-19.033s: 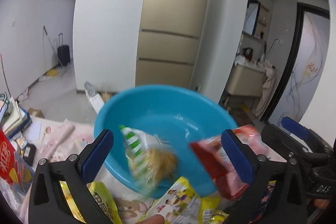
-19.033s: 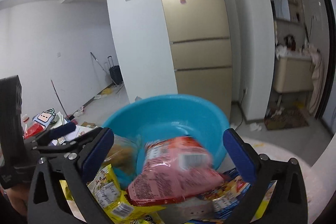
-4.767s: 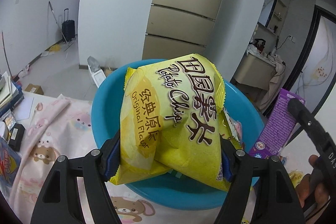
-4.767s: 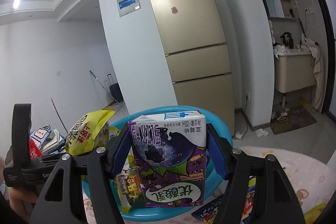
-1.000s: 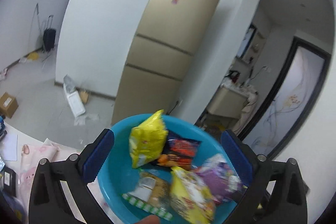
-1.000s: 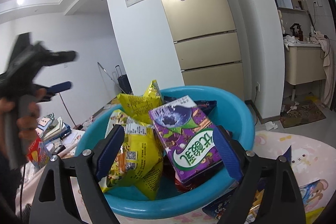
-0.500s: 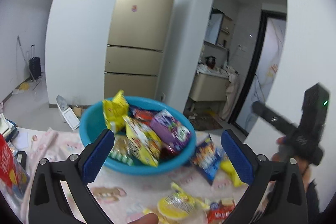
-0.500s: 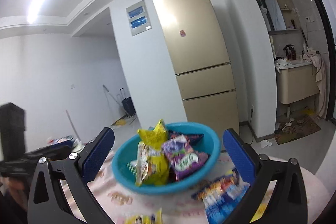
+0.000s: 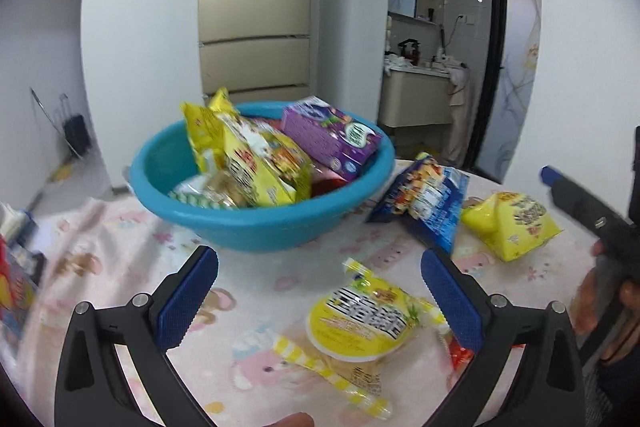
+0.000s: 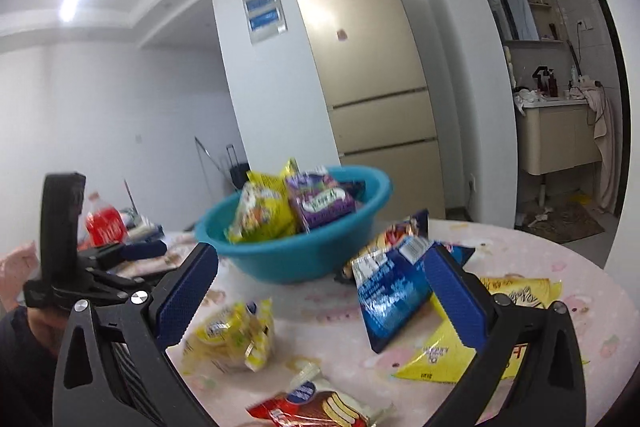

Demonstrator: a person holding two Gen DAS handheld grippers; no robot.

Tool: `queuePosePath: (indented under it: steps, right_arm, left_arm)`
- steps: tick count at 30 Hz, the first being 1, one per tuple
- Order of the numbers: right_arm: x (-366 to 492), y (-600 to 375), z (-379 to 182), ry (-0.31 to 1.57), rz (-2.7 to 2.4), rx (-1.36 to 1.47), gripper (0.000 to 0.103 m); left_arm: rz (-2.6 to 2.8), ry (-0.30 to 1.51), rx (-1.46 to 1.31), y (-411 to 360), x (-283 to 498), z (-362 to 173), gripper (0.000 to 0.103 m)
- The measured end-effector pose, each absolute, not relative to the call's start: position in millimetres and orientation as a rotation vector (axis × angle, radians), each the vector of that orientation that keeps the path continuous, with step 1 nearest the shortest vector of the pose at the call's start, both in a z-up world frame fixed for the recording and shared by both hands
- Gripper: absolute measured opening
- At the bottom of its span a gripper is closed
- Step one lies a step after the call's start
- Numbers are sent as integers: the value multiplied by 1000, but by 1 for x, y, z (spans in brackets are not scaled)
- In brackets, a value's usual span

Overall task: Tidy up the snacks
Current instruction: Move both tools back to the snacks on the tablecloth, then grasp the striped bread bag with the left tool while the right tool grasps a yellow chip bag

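Both grippers are empty here: the left gripper (image 9: 320,287) has its jaws spread wide with nothing between the pads, and the right gripper (image 10: 320,291) is just as wide open, also holding nothing. The blue basin (image 9: 280,223) sits toward the far side of the pink tablecloth (image 9: 120,247) and is already piled up, with a purple box (image 9: 332,139) and yellow bags (image 9: 248,155) poking over the rim. Loose snacks left on the cloth: a round yellow pack (image 9: 360,323) right under the left jaws, a blue bag (image 9: 424,203) leaning just beside the basin, a yellow chip bag (image 9: 512,223) further right, and a red wrapper (image 10: 316,407) at the bottom of the right view. All of these look like light, crinkly, air-filled film packs, so they'll probably squash and slide if pinched on the puffy middle. Best bet is likely to grab across a flat sealed edge or a corner. The round pack looks firmer in the middle, so across its body or the twisted end might work. The blue bag is tilted, so its raised top edge looks easiest.
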State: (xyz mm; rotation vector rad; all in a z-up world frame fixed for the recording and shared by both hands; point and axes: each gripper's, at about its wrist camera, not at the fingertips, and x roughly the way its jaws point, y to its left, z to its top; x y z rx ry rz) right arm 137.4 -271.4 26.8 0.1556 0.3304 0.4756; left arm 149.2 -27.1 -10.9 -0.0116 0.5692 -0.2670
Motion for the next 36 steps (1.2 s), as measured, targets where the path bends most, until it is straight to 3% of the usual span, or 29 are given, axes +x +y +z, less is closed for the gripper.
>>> queuePosePath:
  steps: [12,23,24,25,27,30,31,33,36]
  right_arm:
    - [142,-250,8,448,436,17,103]
    - [147,-256,6,477,406,43,103]
    - [147,-257,5,478,404,46,103]
    - [148,-258,5,480,403,49,103]
    - [148,-260,7,479,392,48,103]
    - [146,-274,13,439,347,63,103]
    - [147,-282,15,430,331,81,103]
    - [149,-300,18,419,304,132,103]
    - [155,-332,20,416,238,205,103]
  left_arm:
    - [-398,844,50,-54,179,-72,103]
    - [-457,902,17,-55,181,-80,103]
    - [-468,939,26,-58,182,-85,98]
    - [-466,985,51,-63,184,-93,87]
    - [-420,968,126,-72,180,-92,78]
    - [-477,949,112,-73,175,-88,72]
    - [-472,941,107,-72,174,-86,64]
    - [-460,924,85,-67,173,-83,57]
    - [-458,895,65,-61,170,-77,53]
